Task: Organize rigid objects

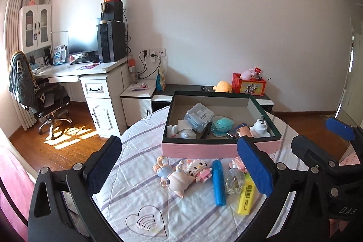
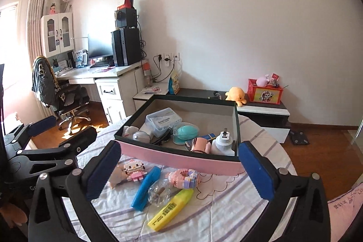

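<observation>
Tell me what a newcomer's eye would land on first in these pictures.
First, the pink box with a dark rim, in the middle of the striped cloth, part filled with small things. Next, the loose items on the cloth in front of it: a yellow highlighter, a blue marker, a glass bottle and small toy figures. Both grippers, left and right, hover open above them, blue-padded fingers spread wide.
</observation>
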Tool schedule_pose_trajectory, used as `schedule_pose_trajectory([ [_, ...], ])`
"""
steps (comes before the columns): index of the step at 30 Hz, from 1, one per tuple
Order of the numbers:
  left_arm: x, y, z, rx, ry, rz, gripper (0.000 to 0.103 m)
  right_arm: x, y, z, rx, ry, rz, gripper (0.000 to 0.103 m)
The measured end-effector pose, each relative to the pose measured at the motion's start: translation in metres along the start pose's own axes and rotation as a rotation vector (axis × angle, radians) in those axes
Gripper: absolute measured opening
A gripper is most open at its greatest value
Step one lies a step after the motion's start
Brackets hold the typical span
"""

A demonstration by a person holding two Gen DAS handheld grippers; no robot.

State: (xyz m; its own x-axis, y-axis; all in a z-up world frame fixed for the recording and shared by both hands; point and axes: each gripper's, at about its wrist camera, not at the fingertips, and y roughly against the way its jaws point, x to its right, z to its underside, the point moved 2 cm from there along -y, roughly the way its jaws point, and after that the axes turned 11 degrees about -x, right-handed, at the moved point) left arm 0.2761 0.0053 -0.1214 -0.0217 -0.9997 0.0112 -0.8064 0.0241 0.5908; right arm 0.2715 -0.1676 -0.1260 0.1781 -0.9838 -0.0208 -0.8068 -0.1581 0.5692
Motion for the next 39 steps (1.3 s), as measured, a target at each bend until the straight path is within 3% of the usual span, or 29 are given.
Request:
schedule_pose_trajectory([
  [8,-0.003,0.072,0.027,0.068,-0.004,0.002,0.103,-0.016,0.067,0.022,0.059,-0.004,0.024,0.103],
  [21,-0.005,0.137,0.040,0.152,-0.009,-0.011,0.103,-0.028,0.134,0.034,0.140,0.014,0.052,0.103],
  [29,-0.007,0.153,0.039,0.189,-0.008,-0.027,0.103,-0.036,0.153,0.033,0.175,0.026,0.061,0.103],
  [39,-0.008,0.146,0.041,0.184,-0.006,-0.023,0.103,-0.034,0.148,0.032,0.165,0.023,0.059,0.103],
])
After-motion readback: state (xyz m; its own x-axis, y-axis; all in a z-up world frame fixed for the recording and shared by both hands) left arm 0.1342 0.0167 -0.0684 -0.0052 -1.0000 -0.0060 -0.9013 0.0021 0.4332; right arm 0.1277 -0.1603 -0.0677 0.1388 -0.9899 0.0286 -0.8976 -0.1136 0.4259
